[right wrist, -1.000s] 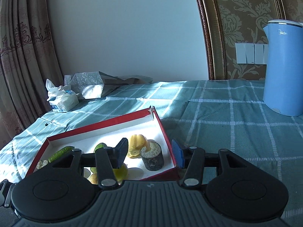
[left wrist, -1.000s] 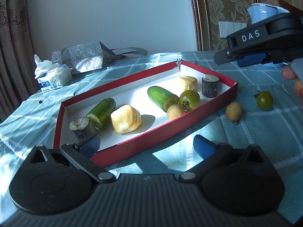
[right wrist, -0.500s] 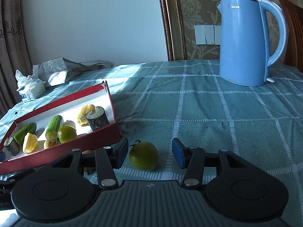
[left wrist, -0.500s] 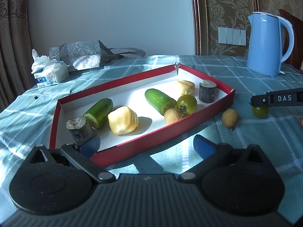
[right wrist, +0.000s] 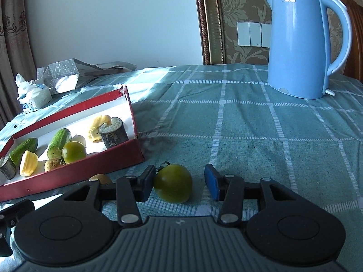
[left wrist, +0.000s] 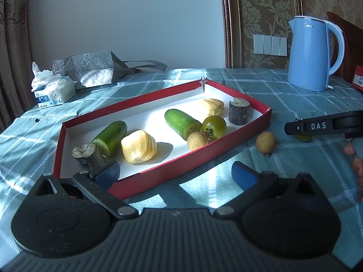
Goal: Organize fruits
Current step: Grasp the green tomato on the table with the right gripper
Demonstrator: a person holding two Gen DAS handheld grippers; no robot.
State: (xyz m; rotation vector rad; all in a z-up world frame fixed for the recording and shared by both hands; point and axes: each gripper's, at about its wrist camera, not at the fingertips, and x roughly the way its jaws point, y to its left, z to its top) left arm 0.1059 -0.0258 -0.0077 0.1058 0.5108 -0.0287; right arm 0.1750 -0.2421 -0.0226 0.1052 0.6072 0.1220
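A red tray (left wrist: 204,158) with a white floor holds cucumber pieces, yellow fruit pieces, two dark stubs, a green tomato (left wrist: 214,125) and a small brown fruit (left wrist: 197,140). On the cloth to its right lie a second brown fruit (left wrist: 265,142) and a second green tomato (right wrist: 173,185). My right gripper (right wrist: 179,182) sits low around that tomato with its jaws closing. The left pad is at the tomato's skin and the right pad stands clear of it. My left gripper (left wrist: 174,174) is open at the tray's near edge, holding nothing.
A blue kettle (right wrist: 301,40) stands at the back right of the checked tablecloth. A tissue pack (left wrist: 53,90) and a grey patterned bag (left wrist: 90,70) lie at the back left. Fingers of a hand (left wrist: 356,156) show at the right edge.
My right gripper has swung from over the tray to the cloth on its right and come down around the loose green tomato, its jaws narrowing. My left gripper stays put.
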